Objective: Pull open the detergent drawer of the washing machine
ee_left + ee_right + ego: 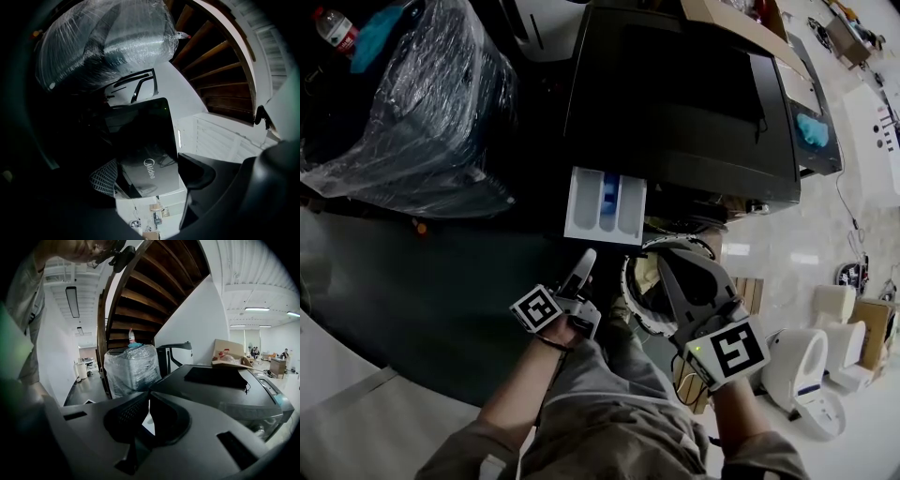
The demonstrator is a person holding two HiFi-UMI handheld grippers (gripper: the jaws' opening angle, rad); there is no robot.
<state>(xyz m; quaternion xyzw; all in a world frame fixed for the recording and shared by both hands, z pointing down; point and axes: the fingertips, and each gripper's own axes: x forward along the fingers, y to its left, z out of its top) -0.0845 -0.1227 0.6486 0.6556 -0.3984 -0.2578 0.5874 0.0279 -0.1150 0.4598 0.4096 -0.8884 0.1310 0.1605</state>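
The black washing machine (675,84) stands at the top middle of the head view. Its white detergent drawer (605,204) is pulled out toward me, with its compartments showing. My left gripper (583,267) hangs just below the drawer's front edge, apart from it. In the left gripper view, the left gripper (150,176) is open and empty, with a glossy black Midea panel (150,154) behind the gap. My right gripper (672,270) sits right of the left one, below the machine's front. In the right gripper view, the right gripper (149,411) is shut on nothing, and the machine's top (220,380) lies beyond.
A plastic-wrapped appliance (412,103) stands left of the machine with a water bottle (336,28) on it. A cardboard box (722,19) lies on the machine's top. The machine's round door ring (636,298) shows between the grippers. White objects (811,361) stand on the floor at right. Wooden stairs (150,291) rise overhead.
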